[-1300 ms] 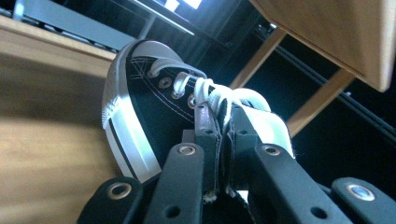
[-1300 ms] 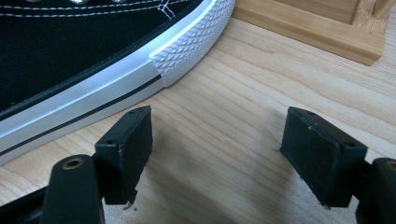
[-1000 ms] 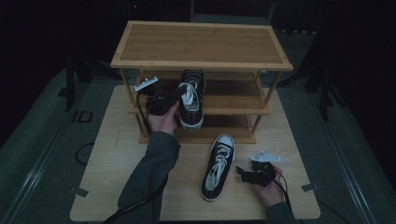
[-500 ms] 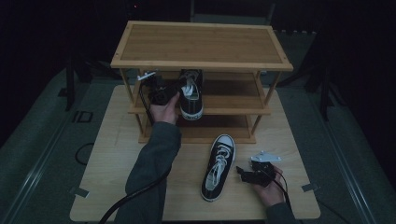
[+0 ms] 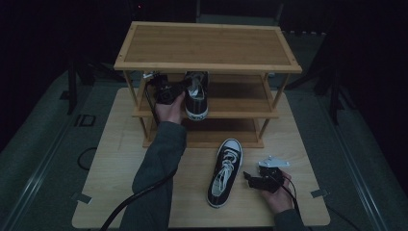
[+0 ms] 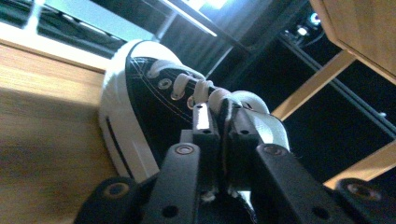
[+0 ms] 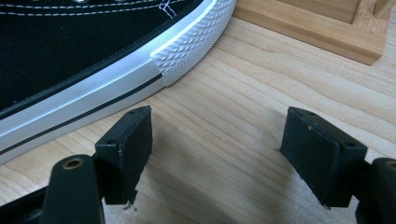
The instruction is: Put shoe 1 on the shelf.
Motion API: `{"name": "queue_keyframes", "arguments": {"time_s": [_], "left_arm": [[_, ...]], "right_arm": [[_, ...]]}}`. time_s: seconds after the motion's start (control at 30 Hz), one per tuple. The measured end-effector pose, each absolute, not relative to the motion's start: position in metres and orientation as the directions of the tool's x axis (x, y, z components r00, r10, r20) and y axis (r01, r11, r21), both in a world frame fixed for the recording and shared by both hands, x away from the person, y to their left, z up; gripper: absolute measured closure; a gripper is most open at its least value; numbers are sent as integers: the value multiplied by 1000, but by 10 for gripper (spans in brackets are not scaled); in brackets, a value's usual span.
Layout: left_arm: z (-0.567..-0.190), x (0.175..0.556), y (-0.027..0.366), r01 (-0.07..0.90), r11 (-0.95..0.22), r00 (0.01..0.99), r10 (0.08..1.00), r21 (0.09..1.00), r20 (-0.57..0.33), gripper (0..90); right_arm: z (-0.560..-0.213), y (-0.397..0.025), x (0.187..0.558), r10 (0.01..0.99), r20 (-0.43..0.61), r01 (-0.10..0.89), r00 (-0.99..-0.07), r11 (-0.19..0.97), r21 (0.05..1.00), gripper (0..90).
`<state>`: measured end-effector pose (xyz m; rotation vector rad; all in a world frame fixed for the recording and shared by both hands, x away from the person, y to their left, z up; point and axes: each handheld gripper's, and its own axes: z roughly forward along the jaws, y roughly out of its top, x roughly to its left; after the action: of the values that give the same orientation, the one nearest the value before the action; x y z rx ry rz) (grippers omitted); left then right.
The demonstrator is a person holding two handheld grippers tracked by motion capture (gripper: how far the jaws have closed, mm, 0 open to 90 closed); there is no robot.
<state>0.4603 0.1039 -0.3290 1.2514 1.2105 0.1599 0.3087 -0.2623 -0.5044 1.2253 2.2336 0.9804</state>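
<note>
Left tool [image 6: 219, 126] is clenched on the tongue and collar of a black sneaker [image 5: 196, 98], which I am setting toe-inward on the middle shelf [image 5: 240, 113] of the wooden shoe rack [image 5: 207, 45]. Compared with a second ago, that shoe sits deeper under the top shelf. Next, I judge, I must let go and draw back. Right tool [image 7: 215, 158] rests released on the counter [image 5: 120, 159], just beside the second sneaker [image 5: 225, 171], unchanged.
</note>
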Motion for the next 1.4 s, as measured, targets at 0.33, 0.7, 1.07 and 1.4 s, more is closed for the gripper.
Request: {"name": "queue_keyframes", "arguments": {"time_s": [0.33, 0.7, 1.07, 1.4], "left_arm": [[-328, 446, 103, 475, 441, 380, 677, 761, -630, 540], [-331, 424, 104, 445, 400, 414, 702, 801, -580, 481], [-326, 393, 110, 409, 364, 418, 741, 837, -526, 479], [-332, 358, 119, 396, 320, 426, 767, 861, -481, 475]], "right_arm": [[-504, -262, 308, 848, -17, 562, -530, 366, 742, 243], [-504, -262, 308, 848, -18, 561, -530, 367, 743, 243], [-504, -262, 308, 848, -18, 561, -530, 366, 743, 243], [-504, -262, 309, 848, -18, 560, -530, 366, 743, 243]]}}
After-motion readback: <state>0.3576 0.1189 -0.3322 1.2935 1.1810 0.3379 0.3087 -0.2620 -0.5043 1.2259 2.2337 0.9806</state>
